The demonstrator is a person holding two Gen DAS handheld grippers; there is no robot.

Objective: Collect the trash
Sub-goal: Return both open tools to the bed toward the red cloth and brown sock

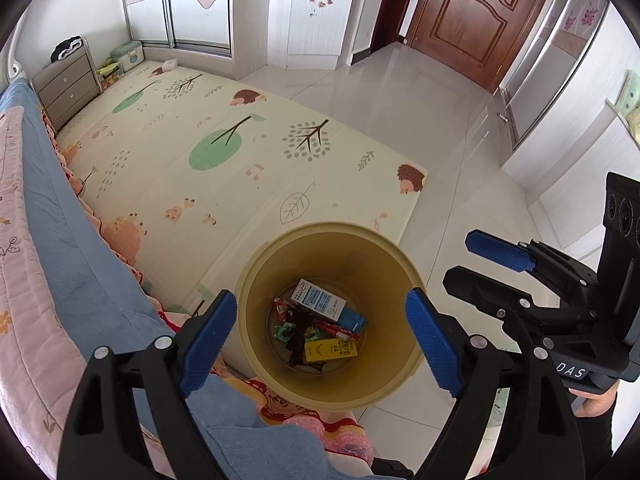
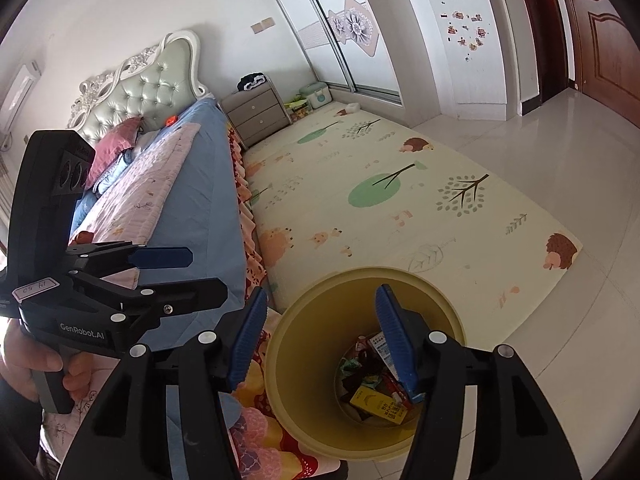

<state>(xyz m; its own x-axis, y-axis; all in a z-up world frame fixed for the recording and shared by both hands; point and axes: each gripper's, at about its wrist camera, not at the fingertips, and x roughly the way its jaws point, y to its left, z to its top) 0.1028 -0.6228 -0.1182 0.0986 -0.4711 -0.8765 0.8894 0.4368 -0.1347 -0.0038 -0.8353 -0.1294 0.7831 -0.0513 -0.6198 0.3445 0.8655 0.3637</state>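
Left wrist view looks steeply down along the left tool (image 1: pixel 322 336), whose 2 blue pads stand wide apart with nothing between them: released, and straddling the mouth of the yellow bin (image 1: pixel 326 316) from above without touching its rim. In the right wrist view the right tool (image 2: pixel 324 340) is also released, its pads parted about halfway and empty, the right pad hanging over the bin's opening. Each tool shows in the other's picture, side by side and near one another, both gathered over the bin. The trash lies at the bottom of the bin: a white and blue carton (image 1: pixel 326 304), a yellow carton (image 1: pixel 330 350) and a heap of crumpled wrappers (image 1: pixel 294 326) between them. The bin stands on the floor just beside the bed (image 2: pixel 192 184), at the corner of the play mat (image 1: pixel 224 152). No loose trash shows on the mat or the floor tiles (image 1: pixel 400 104), so by my judgement the last piece has gone in; what remains, if anything, lies outside these pictures, and neither hand is the nearer to it
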